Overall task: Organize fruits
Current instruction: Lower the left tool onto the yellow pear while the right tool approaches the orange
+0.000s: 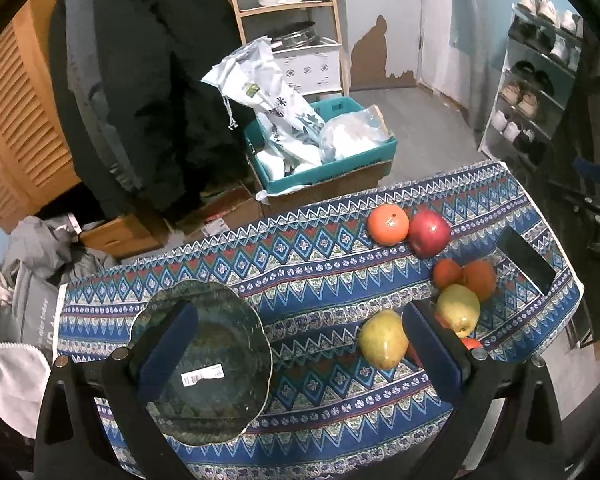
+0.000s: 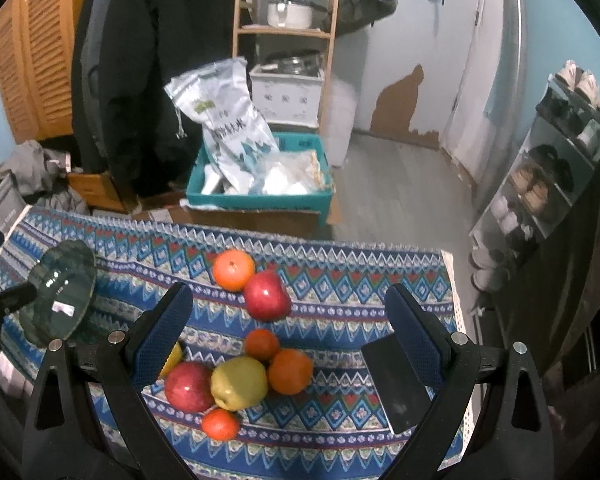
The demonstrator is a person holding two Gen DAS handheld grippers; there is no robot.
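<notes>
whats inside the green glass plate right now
No fruit: the green glass plate holds only a white barcode sticker. The left gripper finger covers a strip of its left side, so that part cannot be checked.

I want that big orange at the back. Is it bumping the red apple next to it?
Touching. In the right wrist view the orange presses against the red apple with no cloth showing between them; the left wrist view agrees.

Fruit and one plate on a patterned cloth

Two red apples point(image 2: 267, 295) point(image 2: 188, 386), four oranges point(image 2: 233, 269) point(image 2: 262, 344) point(image 2: 290, 371) point(image 2: 220, 424), two yellow-green apples point(image 2: 239, 382) point(image 1: 383, 338), one glass plate point(image 1: 220, 360), one phone point(image 2: 396, 384).
</notes>
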